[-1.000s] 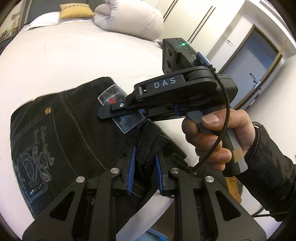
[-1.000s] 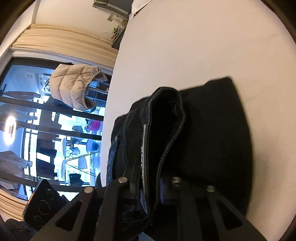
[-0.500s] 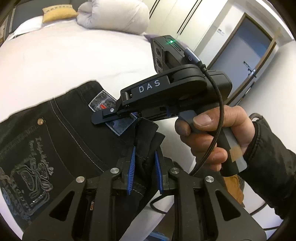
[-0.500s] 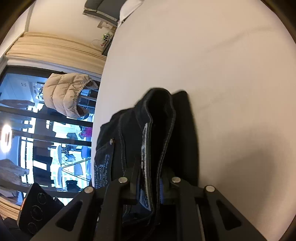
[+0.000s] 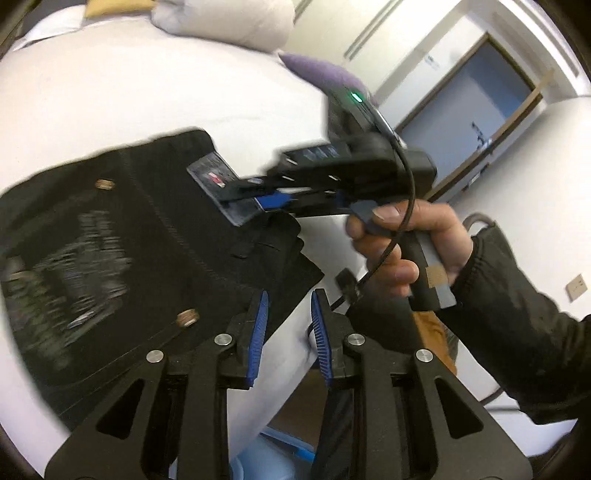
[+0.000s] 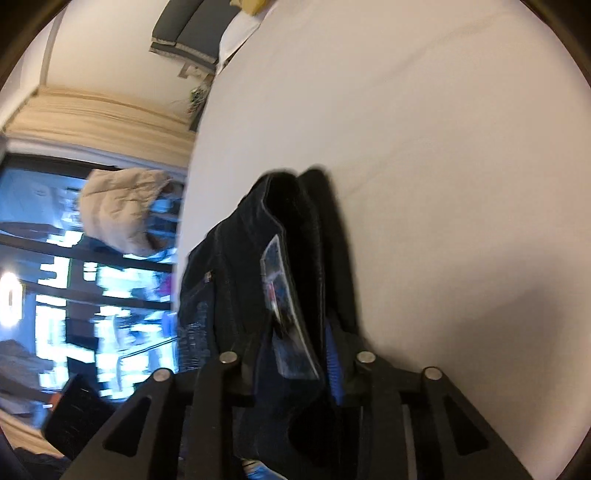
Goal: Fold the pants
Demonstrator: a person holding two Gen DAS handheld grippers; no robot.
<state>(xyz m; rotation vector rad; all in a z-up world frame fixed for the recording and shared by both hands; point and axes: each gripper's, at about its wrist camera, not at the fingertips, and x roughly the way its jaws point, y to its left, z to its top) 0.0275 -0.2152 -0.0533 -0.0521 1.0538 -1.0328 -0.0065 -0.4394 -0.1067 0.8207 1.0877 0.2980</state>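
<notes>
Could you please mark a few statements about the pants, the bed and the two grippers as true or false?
1. The pants are light blue. False: they are black denim.
2. The pants lie on a white bed. True.
3. The left gripper clamps a fold of the pants. False: its jaws are opening, with no fabric between the blue pads.
4. Pants fabric sits between the right gripper's opening jaws. True.
5. A bare hand holds the right gripper's handle. True.
6. A red pillow lies on the bed. False: the pillow there is yellow.
</notes>
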